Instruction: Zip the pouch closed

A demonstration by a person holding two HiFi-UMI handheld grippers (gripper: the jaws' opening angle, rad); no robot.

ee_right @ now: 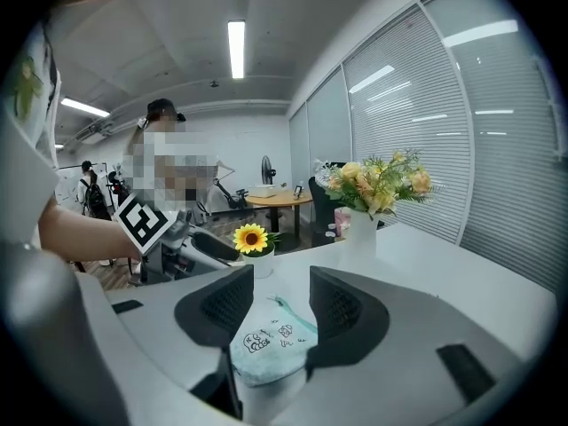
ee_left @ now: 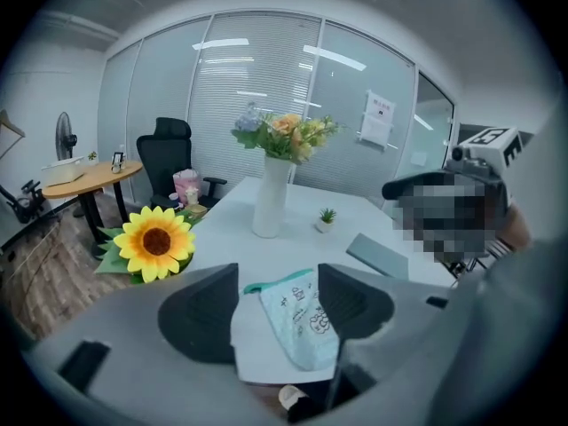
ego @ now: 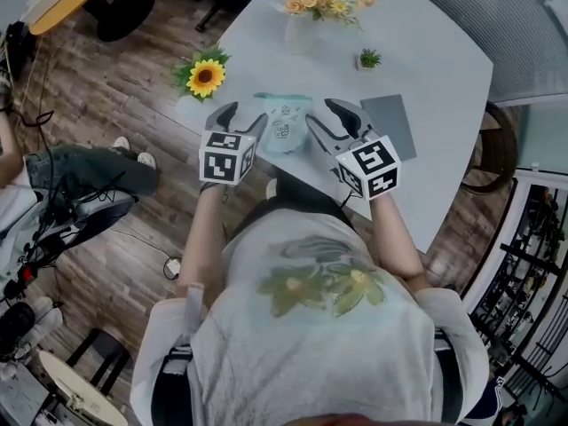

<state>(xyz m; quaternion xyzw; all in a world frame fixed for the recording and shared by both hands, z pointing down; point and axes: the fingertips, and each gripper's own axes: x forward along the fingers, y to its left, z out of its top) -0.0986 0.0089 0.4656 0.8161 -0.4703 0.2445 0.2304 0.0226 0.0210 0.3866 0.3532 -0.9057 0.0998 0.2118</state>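
A: Where is the pouch [ego: 286,122] found?

B: It is laid flat on the tabletop [ego: 426,69], near the edge. It is placed between the two claws and just ahead of their tips. Its teal zip edge [ego: 282,98] is turned to the far side, away from both claws.

A: How are the claws set?

B: The left claw [ego: 247,114] is held with its jaws well apart, and only the pouch on the tabletop is seen between them. The right claw [ego: 321,114] is likewise spread and empty. Neither is seen touching the fabric.

A: Which step is judged to be in hand?

B: The approach. No grip is taken yet, so the zipping is judged not begun. How far the zip is already run cannot be told.

A: How is it best done?

B: One end of the zip edge should be pinched by one claw, so that the soft fabric is kept taut. The pull tab is too small to be made out here. It should be nipped by the other claw's tips and drawn straight along the teeth, low and level. Unanchored, the pouch is likely to be dragged or bunched.

A: What is to be kept clear of?

B: The sunflower [ego: 205,76] beyond the left claw's outer side, the grey pad [ego: 389,122] just beside the right claw's outer side, and the vase [ego: 300,32] well ahead of both.
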